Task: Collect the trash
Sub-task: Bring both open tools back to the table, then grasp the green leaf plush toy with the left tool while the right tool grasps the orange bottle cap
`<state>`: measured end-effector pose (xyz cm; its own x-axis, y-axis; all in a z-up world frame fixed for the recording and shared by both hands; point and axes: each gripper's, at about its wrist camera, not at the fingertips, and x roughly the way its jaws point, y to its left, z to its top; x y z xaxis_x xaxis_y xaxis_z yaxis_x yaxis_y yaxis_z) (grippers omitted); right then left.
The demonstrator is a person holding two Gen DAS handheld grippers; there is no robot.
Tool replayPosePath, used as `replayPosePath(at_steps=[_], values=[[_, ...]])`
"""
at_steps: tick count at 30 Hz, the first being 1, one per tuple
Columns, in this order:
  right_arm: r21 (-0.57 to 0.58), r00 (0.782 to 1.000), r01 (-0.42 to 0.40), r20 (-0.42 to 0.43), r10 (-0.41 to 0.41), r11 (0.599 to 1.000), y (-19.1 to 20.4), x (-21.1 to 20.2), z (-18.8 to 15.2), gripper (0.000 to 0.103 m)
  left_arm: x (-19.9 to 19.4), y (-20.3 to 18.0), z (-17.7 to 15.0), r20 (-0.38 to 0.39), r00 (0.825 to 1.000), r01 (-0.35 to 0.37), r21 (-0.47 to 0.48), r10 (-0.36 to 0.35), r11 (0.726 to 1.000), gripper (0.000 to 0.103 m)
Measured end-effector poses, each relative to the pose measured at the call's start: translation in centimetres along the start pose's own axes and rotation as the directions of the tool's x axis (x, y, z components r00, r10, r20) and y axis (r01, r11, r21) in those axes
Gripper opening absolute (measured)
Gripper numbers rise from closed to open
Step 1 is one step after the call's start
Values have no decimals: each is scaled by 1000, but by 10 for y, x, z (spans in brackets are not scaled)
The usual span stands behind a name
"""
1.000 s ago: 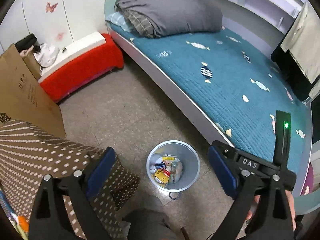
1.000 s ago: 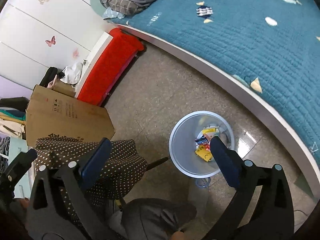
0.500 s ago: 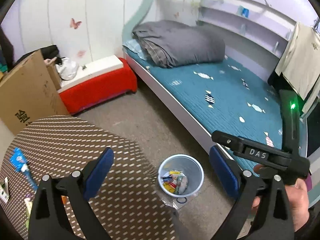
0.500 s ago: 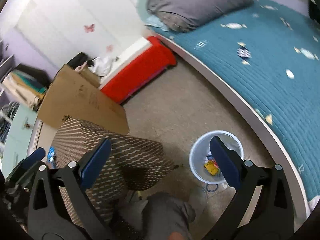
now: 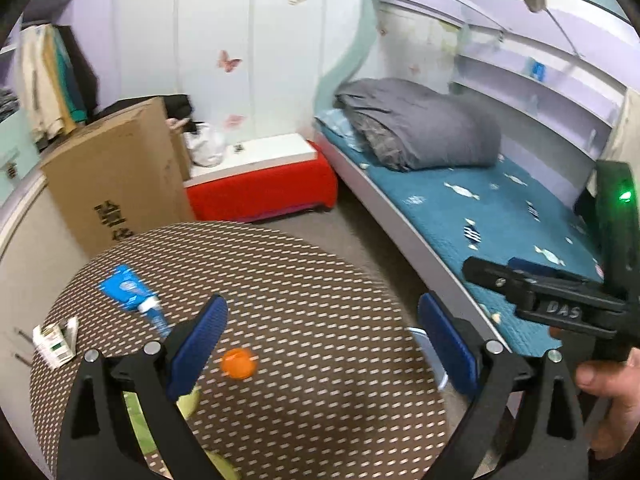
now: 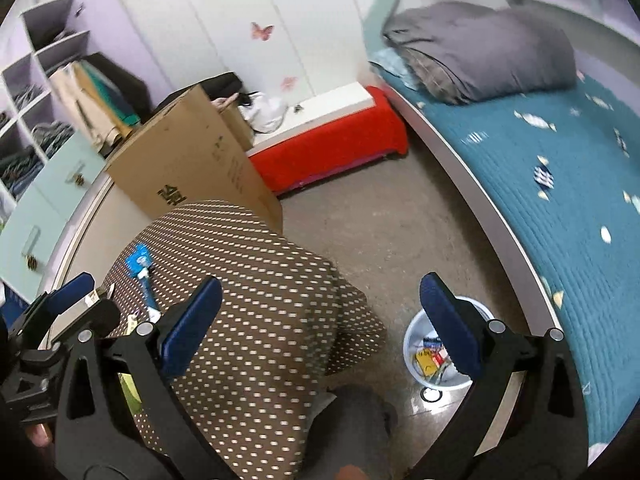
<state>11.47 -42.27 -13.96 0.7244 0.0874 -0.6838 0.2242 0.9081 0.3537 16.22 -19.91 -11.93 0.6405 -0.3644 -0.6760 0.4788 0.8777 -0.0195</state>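
A round table with a brown dotted cloth [image 5: 304,280] carries trash: a blue wrapper [image 5: 128,292], a small white carton [image 5: 56,342], an orange ball-like piece [image 5: 239,363] and green scraps [image 5: 188,400]. My left gripper [image 5: 322,342] is open and empty above the table near the orange piece. My right gripper [image 6: 320,320] is open and empty, held over the table edge and floor. A pale bin [image 6: 424,344] with wrappers inside stands on the floor by the bed; only its rim [image 5: 430,350] shows in the left wrist view.
A bed with a teal quilt [image 6: 560,168] and grey duvet [image 6: 480,48] runs along the right. A red bench [image 6: 332,144], a cardboard box [image 6: 192,160] and shelves [image 6: 36,92] stand behind the table. The other gripper [image 5: 560,304] shows at right.
Both grippers have risen and tilted up from the bin toward the table. The tabletop and its trash have come into view; the bin has slid to the lower right.
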Motion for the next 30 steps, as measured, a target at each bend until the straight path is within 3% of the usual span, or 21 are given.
replayPosePath(at_steps=[8,14,24,30], values=[[-126,1000,-27,-19,25,992,47,7,-8,97,-20,52,-30,14,997,-72,-117,74,991,94],[-200,998,-39,-47,30,979,78,19,-19,97,-28,97,-57,1,991,-132,-247,136,960,94],[-300,993,-69,-108,38,951,120,46,-44,97,-11,135,-113,-125,975,-214,-327,182,920,94],[-355,989,-92,-145,43,930,136,64,-56,97,3,140,-127,-173,969,-226,-323,178,919,94]])
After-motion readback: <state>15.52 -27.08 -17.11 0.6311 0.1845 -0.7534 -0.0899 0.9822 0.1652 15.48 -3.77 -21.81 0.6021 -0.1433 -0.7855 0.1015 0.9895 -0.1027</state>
